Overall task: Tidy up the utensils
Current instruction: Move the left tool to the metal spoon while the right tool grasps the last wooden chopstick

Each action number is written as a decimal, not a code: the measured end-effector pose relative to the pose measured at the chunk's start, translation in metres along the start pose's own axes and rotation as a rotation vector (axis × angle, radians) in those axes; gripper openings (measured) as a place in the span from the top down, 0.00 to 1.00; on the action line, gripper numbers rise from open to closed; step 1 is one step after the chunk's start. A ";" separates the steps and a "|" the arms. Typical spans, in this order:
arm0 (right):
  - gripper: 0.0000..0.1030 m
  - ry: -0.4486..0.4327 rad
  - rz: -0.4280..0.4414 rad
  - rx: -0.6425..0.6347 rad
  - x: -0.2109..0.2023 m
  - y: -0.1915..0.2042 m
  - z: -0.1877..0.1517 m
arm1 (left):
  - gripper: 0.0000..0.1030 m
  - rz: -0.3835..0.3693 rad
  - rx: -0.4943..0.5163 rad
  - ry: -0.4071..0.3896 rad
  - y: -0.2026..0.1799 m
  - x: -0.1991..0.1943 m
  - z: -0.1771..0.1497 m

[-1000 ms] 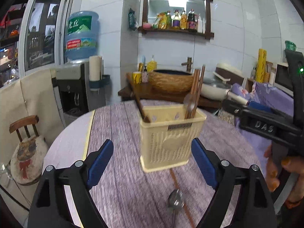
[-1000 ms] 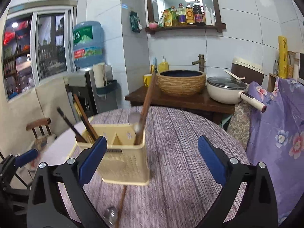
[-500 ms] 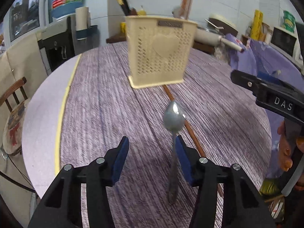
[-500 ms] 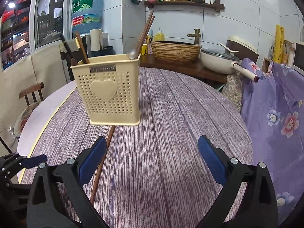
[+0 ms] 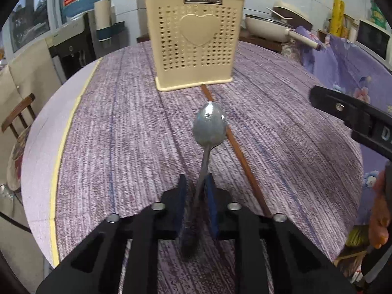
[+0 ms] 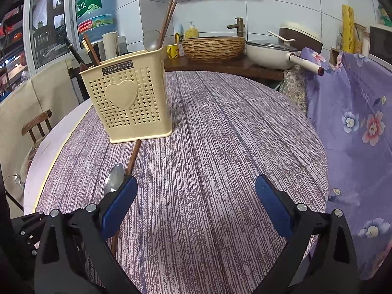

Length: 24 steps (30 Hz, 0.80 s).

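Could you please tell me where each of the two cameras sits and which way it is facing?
Left wrist: on the left claw, angled down at the table; its pads close on the spoon handle; a hand shows at right.
Right wrist: on the open right claw, facing across the table.
Shared: spoon, brown chopstick, cream utensil holder.

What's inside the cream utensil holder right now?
In the utensil holder, brown chopsticks, a spoon bowl and dark sticks poke above the rim. Their lower ends are hidden by the walls.
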State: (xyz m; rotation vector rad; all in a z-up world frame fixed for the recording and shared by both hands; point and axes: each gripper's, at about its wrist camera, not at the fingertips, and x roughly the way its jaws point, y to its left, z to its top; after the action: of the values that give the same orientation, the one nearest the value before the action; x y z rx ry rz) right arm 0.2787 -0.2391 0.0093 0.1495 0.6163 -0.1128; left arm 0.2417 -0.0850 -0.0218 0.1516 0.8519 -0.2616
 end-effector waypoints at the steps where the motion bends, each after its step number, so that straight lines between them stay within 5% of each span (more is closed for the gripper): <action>1: 0.07 0.001 -0.001 -0.003 0.000 0.001 0.000 | 0.89 0.010 -0.014 -0.002 0.003 0.001 0.000; 11: 0.07 0.039 0.020 -0.012 0.007 0.011 -0.009 | 0.92 0.070 -0.155 0.004 0.047 -0.003 0.001; 19: 0.08 0.083 0.062 -0.068 0.020 0.037 -0.007 | 0.91 0.044 -0.202 0.000 0.052 -0.007 -0.003; 24: 0.22 0.133 0.092 -0.121 0.039 0.058 0.001 | 0.77 0.032 -0.218 -0.006 0.059 -0.009 -0.005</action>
State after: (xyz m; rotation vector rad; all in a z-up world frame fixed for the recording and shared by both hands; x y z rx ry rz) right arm 0.3195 -0.1847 -0.0059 0.0684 0.7458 0.0239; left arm 0.2492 -0.0258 -0.0161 -0.0387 0.8651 -0.1376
